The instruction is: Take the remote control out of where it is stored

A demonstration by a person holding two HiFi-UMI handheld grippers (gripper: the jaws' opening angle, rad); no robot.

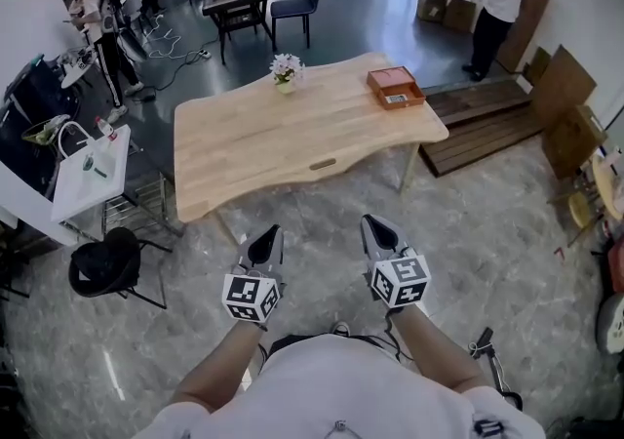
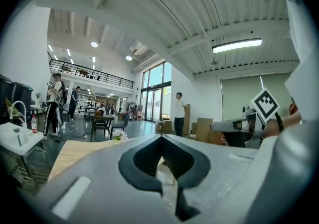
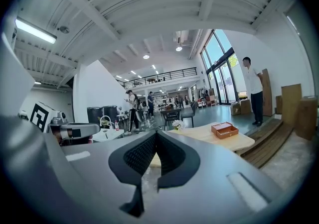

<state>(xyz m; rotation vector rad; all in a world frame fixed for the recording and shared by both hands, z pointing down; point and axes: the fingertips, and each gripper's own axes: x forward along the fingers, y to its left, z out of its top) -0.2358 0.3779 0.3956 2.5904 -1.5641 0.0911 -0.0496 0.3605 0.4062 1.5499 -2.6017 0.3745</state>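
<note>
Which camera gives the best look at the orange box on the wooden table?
The head view: it looks down onto the flat orange rectangular box at the far right corner of the pale wooden table, showing its top. The right gripper view shows it small, from the side. The left gripper view does not show it.

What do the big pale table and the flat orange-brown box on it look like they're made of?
The big pale table looks like light wood with a matte finish: faint lengthwise streaks and a warm, even tone. The flat orange-brown box could be stained wood or covered board; it is too small to tell.
</note>
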